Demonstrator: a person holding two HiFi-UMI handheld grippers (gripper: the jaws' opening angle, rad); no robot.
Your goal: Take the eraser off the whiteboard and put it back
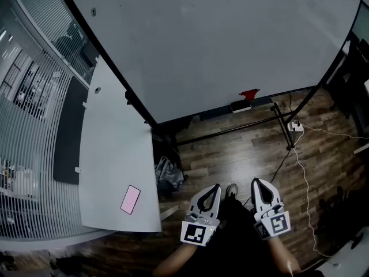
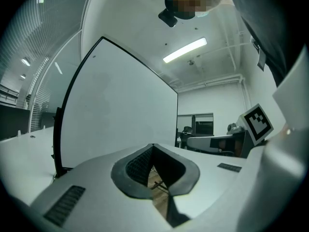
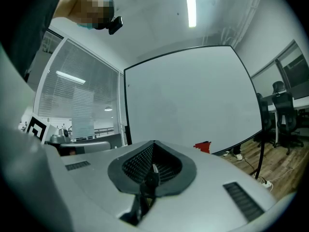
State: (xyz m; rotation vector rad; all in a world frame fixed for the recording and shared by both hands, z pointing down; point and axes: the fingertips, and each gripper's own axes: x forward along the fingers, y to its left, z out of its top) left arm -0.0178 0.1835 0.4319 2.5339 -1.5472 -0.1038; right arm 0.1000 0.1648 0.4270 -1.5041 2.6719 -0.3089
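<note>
A red eraser (image 1: 249,94) sticks to the big whiteboard (image 1: 219,39) near its lower edge, right of the middle. The right gripper view shows the eraser (image 3: 203,146) as a small red patch just above the jaws, well ahead on the whiteboard (image 3: 193,100). My left gripper (image 1: 214,187) and right gripper (image 1: 258,182) are side by side low in the head view, far back from the board, both pointing level towards it. Each is shut with nothing between the jaws. In the left gripper view, the left gripper (image 2: 153,146) faces the whiteboard (image 2: 120,115), and the eraser is not in sight there.
A white table (image 1: 115,154) with a pink phone (image 1: 130,199) stands at the left, and a bag (image 1: 168,173) lies under it. The board's black stand legs, a power strip (image 1: 296,127) and cables cross the wooden floor. Office chairs (image 3: 282,115) are at the right.
</note>
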